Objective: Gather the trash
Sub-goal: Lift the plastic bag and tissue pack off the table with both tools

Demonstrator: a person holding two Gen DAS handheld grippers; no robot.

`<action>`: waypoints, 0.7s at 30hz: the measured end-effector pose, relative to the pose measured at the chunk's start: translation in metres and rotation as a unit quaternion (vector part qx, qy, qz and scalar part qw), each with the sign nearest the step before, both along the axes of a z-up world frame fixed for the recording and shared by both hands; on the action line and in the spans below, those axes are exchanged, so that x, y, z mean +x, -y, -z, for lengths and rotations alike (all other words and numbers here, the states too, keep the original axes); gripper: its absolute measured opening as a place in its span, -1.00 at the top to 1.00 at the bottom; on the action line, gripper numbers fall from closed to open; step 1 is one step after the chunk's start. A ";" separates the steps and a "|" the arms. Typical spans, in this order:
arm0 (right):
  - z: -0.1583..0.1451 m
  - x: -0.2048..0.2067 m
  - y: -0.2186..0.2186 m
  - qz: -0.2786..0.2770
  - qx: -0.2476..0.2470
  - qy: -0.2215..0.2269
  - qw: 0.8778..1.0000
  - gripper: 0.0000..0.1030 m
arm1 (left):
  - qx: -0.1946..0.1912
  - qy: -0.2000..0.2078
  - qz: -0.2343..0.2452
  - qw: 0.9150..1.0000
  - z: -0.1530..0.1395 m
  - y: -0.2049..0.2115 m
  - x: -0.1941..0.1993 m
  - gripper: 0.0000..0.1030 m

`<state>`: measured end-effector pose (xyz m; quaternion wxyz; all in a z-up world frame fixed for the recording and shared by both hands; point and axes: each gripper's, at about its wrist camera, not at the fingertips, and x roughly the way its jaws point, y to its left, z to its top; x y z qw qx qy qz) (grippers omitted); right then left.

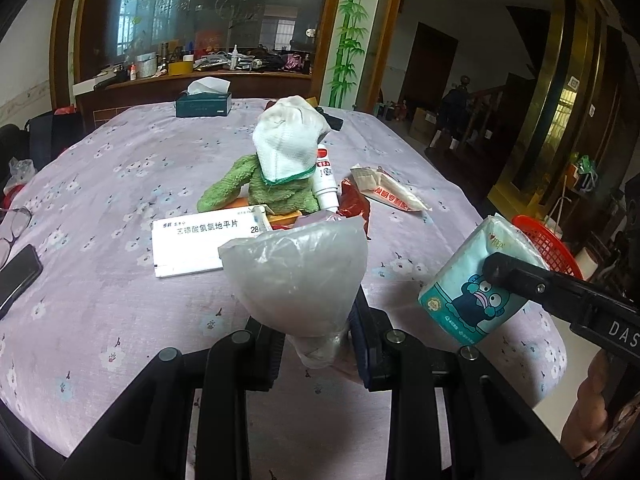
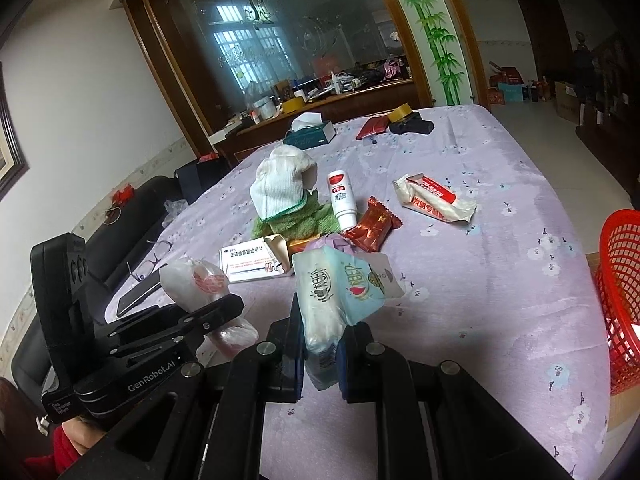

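Note:
My left gripper (image 1: 316, 344) is shut on a crumpled clear plastic bag (image 1: 298, 268) and holds it above the table; the bag also shows in the right wrist view (image 2: 196, 284). My right gripper (image 2: 320, 356) is shut on a teal tissue pack (image 2: 340, 292) with a cartoon print, seen from the left wrist view (image 1: 476, 280) near the table's right edge. On the purple floral tablecloth (image 1: 120, 300) lie a white medicine box (image 1: 192, 248), a red wrapper (image 2: 372, 226), a white and red packet (image 2: 436, 200) and a white tube (image 2: 342, 202).
A red mesh basket (image 2: 620, 296) stands off the table's right edge. A green cloth (image 2: 296, 222) with a white cloth (image 2: 280, 188) on it sits mid-table. A tissue box (image 2: 312, 132) stands at the back. A phone (image 1: 16, 276) and glasses (image 1: 12, 228) lie at the left.

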<state>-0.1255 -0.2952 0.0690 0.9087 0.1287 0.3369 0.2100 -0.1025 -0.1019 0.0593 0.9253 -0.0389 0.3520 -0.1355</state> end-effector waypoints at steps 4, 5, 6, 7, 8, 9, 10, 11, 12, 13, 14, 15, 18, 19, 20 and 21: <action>-0.003 -0.002 0.004 0.003 0.004 0.003 1.000 0.74 | 0.001 0.002 0.001 1.000 -0.002 0.001 0.000 0.46; -0.004 -0.002 0.005 0.004 0.004 0.005 1.000 0.74 | 0.003 0.002 0.001 1.000 -0.002 0.001 0.000 0.46; -0.005 -0.003 0.006 0.005 0.004 0.007 1.000 0.74 | 0.003 0.002 0.001 1.000 -0.003 0.002 0.000 0.46; -0.006 -0.004 0.007 0.006 0.003 0.008 1.000 0.74 | 0.003 0.003 0.002 1.000 -0.003 0.003 -0.001 0.46; -0.006 -0.005 0.009 0.007 0.004 0.008 1.000 0.74 | 0.002 0.003 0.003 1.000 -0.003 0.004 -0.001 0.46; -0.007 -0.004 0.009 0.007 0.006 0.008 1.000 0.74 | 0.003 0.003 0.004 1.000 -0.003 0.005 -0.002 0.46; -0.007 -0.005 0.010 0.008 0.006 0.008 1.000 0.74 | 0.004 0.005 0.005 1.000 -0.004 0.005 -0.002 0.46; -0.007 -0.005 0.010 0.008 0.006 0.008 1.000 0.74 | 0.004 0.005 0.006 1.000 -0.003 0.005 -0.002 0.46; -0.007 -0.005 0.011 0.008 0.005 0.009 1.000 0.74 | 0.004 0.003 0.007 1.000 -0.003 0.005 -0.002 0.46; -0.007 -0.006 0.010 0.008 0.006 0.010 1.000 0.74 | 0.004 0.002 0.008 1.000 -0.003 0.006 -0.001 0.46; -0.007 -0.006 0.010 0.008 0.007 0.010 1.000 0.74 | 0.004 0.002 0.009 1.000 -0.003 0.006 -0.001 0.46; -0.007 -0.006 0.010 0.008 0.008 0.009 1.000 0.74 | 0.005 0.001 0.009 1.000 -0.003 0.006 0.000 0.46; -0.004 -0.004 0.011 0.007 0.010 0.004 1.000 0.74 | 0.004 0.000 0.012 1.000 -0.003 0.007 0.003 0.46; -0.003 -0.004 0.011 0.007 0.009 0.004 1.000 0.74 | 0.004 0.002 0.011 1.000 -0.003 0.007 0.003 0.46; -0.002 -0.004 0.011 0.007 0.008 0.003 1.000 0.74 | 0.003 0.003 0.010 1.000 -0.003 0.007 0.004 0.46; -0.002 -0.003 0.012 0.008 0.007 0.003 1.000 0.74 | 0.002 0.003 0.011 1.000 -0.003 0.008 0.004 0.46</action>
